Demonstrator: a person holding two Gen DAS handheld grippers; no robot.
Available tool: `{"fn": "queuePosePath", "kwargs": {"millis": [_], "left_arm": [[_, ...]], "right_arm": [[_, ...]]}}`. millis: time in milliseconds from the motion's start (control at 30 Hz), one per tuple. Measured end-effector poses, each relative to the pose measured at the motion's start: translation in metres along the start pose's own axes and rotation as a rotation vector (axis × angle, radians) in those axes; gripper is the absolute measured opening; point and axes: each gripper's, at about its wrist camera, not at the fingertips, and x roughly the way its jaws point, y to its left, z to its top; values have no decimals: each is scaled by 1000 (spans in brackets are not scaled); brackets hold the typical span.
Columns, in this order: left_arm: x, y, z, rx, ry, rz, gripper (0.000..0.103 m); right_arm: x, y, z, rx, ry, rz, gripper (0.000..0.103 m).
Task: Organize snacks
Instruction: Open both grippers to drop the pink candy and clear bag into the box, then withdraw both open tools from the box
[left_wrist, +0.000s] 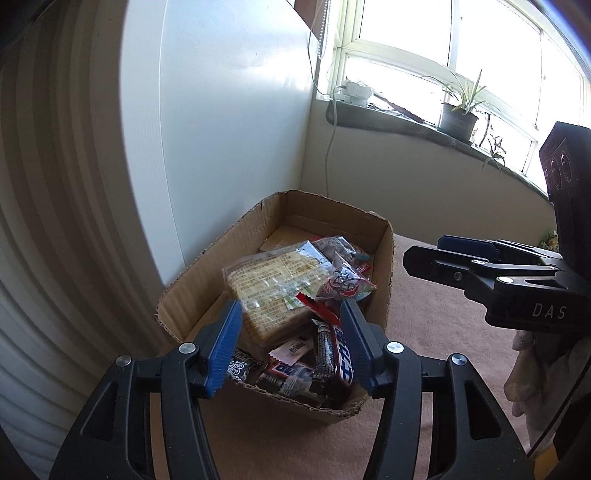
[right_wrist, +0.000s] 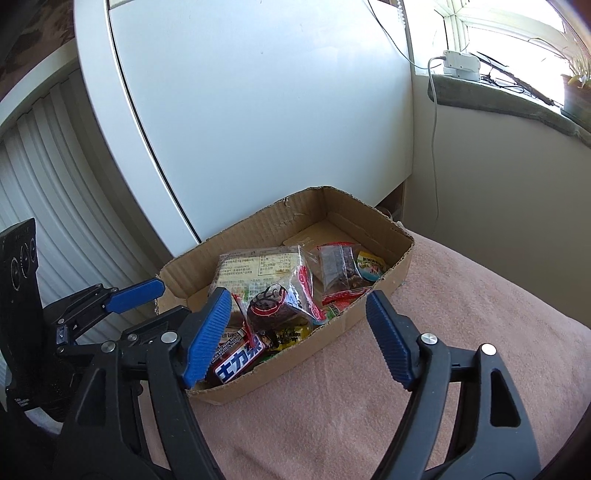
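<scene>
An open cardboard box (left_wrist: 380, 258) (right_wrist: 391, 266) sits on a pink cloth and holds several wrapped snacks. A large clear pack of biscuits (left_wrist: 273, 288) (right_wrist: 255, 266) lies on top, with a chocolate bar (left_wrist: 341, 356) (right_wrist: 238, 363) near the front and a dark round cake in clear wrap (right_wrist: 273, 306). My left gripper (left_wrist: 291, 347) is open and empty, just above the box's near edge. My right gripper (right_wrist: 297, 339) is open and empty over the box's front right side. It also shows in the left wrist view (left_wrist: 447, 254), and the left gripper (right_wrist: 136, 291) shows in the right wrist view.
A white cabinet (left_wrist: 229, 129) (right_wrist: 258, 122) stands right behind the box. A windowsill (left_wrist: 424, 125) with a potted plant (left_wrist: 458, 118) and a white adapter (right_wrist: 461, 64) with a hanging cable is at the back right. The pink cloth (right_wrist: 461, 314) spreads right of the box.
</scene>
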Motion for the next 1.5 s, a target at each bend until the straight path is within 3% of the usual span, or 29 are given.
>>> {"fn": "queuePosePath", "kwargs": {"millis": [167, 233, 300, 400, 867, 1500], "left_arm": [[-14, -5, -2, 4, -15, 8, 71], [-20, -7, -3, 5, -27, 19, 71], [-26, -9, -4, 4, -33, 20, 72], [-33, -9, -6, -1, -44, 36, 79], [-52, -9, -10, -24, -79, 73, 80], [-53, -12, -13, -18, -74, 82, 80]], "right_arm": [[-21, -2, -10, -4, -19, -27, 78], [-31, -3, -14, 2, -34, -40, 78], [-41, -5, -17, 19, -47, -50, 91], [-57, -9, -24, 44, -81, -65, 97], [-92, -21, -56, 108, -110, -171, 99], [-98, -18, -66, 90, -106, -186, 99]]}}
